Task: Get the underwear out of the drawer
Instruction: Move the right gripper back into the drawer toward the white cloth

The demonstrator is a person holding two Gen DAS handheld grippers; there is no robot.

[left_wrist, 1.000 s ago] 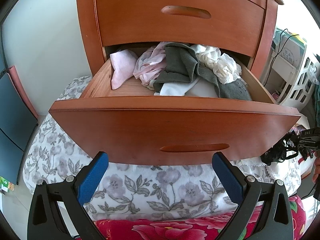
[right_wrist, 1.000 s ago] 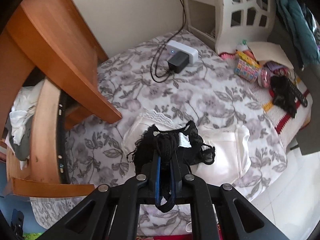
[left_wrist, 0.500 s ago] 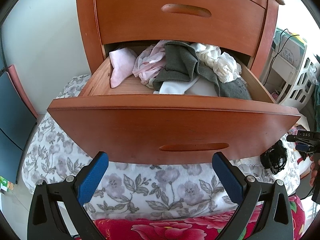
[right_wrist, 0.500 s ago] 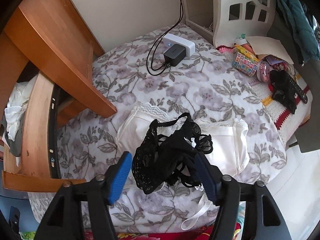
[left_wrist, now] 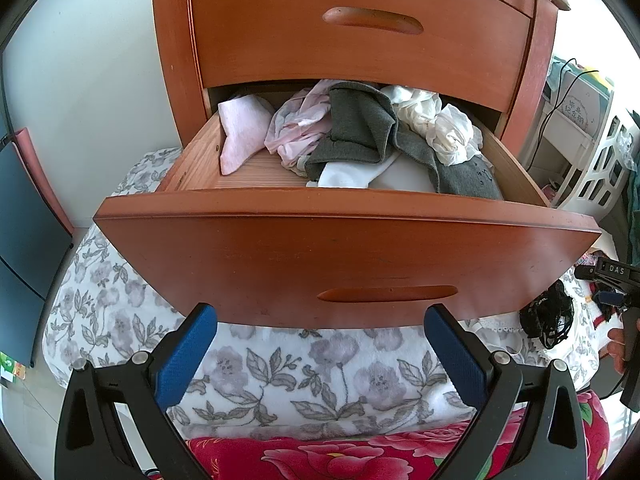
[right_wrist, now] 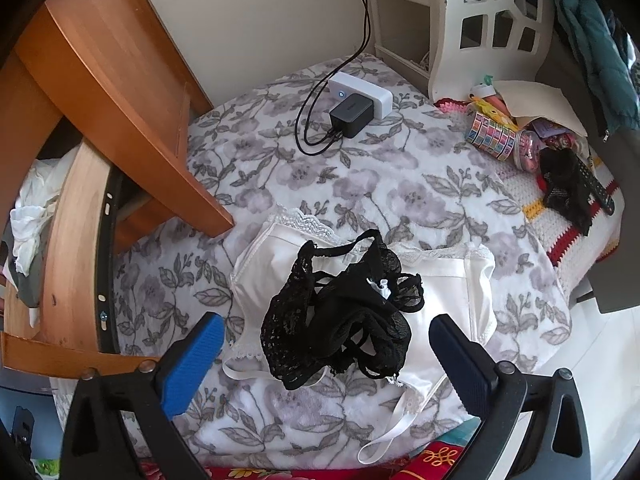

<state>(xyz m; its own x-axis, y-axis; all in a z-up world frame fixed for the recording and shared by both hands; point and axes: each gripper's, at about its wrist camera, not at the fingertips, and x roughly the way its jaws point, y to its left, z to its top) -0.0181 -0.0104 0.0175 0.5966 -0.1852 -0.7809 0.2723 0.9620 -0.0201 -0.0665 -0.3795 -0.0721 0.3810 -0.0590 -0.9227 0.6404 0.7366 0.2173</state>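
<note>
A: Right gripper (right_wrist: 324, 354), jaws just spread fully wide, grips nothing; black lace underwear (right_wrist: 340, 312) lies between its pads, released onto white lace-trimmed underwear (right_wrist: 452, 284) on the floral blanket (right_wrist: 360, 176), just beside the open drawer (left_wrist: 348, 248).

B: Left gripper (left_wrist: 320, 356), wide and empty, faces that drawer. Best lift the right one straight up, clear of the lace, before reaching for more.

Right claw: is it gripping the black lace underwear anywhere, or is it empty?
Empty. The right claw has just been opening; the black lace underwear lies loose on the white garment, untouched by either pad.
</note>
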